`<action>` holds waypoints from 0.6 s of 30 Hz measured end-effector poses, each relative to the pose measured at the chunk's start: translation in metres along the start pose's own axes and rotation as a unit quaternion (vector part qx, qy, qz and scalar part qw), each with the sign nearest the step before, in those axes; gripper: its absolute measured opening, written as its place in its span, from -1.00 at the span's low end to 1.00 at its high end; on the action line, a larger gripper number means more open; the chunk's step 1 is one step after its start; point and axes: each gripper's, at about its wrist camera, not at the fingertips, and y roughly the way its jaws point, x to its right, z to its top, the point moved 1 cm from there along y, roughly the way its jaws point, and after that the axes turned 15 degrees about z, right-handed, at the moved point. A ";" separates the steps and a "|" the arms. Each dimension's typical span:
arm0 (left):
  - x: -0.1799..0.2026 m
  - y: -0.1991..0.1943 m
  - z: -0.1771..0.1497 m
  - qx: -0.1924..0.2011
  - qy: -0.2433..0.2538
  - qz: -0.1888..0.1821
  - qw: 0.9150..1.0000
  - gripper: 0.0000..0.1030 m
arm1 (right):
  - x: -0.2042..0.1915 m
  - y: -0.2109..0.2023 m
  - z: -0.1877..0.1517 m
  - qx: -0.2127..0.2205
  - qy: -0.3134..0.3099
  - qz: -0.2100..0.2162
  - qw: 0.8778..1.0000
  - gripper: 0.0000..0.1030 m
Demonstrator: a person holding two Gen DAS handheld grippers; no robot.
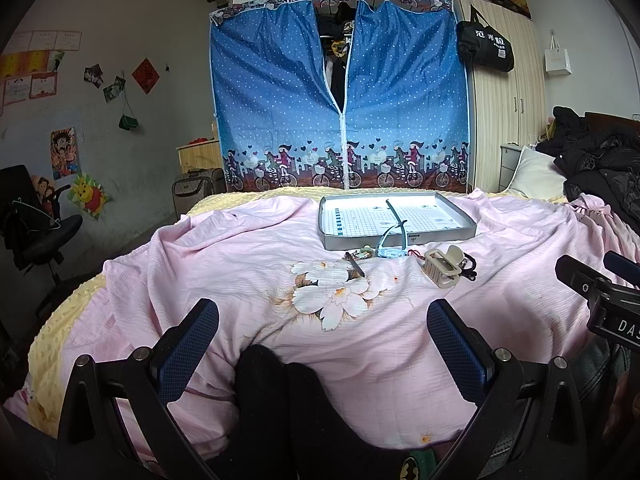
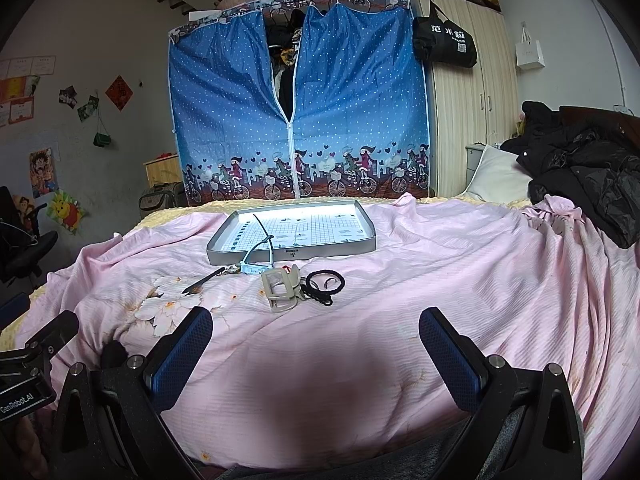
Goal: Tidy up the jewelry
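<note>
Both of my grippers hang over the pink bedspread [image 2: 440,264] with their jaws spread wide and nothing between the blue pads. My left gripper [image 1: 322,344] points at the printed white flower [image 1: 332,292] on the cloth; my right gripper [image 2: 316,344] looks over a plain stretch of the same cover. Each camera catches a black edge of the other tool at its frame border.

Past the fingers, the jewelry lies in a small cluster on the spread, just in front of a shallow grey tray [image 2: 224,246] with a grid-printed floor. I see a beige hair claw [image 1: 442,268], tipped on its side, with black hair ties [image 2: 322,282] touching it on its right. My right view shows those ties plainly as loops; in my left view they are mostly hidden behind the claw. A dark slim pin or clip [image 1: 355,266] lies left of the claw, on the flower's edge. A pale blue pair of glasses [image 1: 394,240] leans against the tray's front wall, one arm reaching over the rim into the tray. Small bits beside it, one red, are too small to name.

Only my left view shows dark socked feet [image 1: 280,392] low between its fingers. Behind the bed stands a blue dotted fabric wardrobe [image 2: 296,112].
</note>
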 end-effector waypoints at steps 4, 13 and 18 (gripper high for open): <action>0.000 0.001 -0.002 -0.001 0.000 0.000 1.000 0.97 | 0.001 -0.001 0.001 -0.002 0.002 -0.001 1.000 1.00; -0.007 0.015 -0.007 -0.041 -0.011 0.006 0.999 0.97 | 0.010 0.010 -0.006 -0.046 0.033 -0.003 0.998 1.00; -0.010 0.033 -0.003 -0.065 -0.017 0.001 0.998 0.97 | 0.021 0.029 -0.009 -0.096 0.078 0.038 0.992 1.00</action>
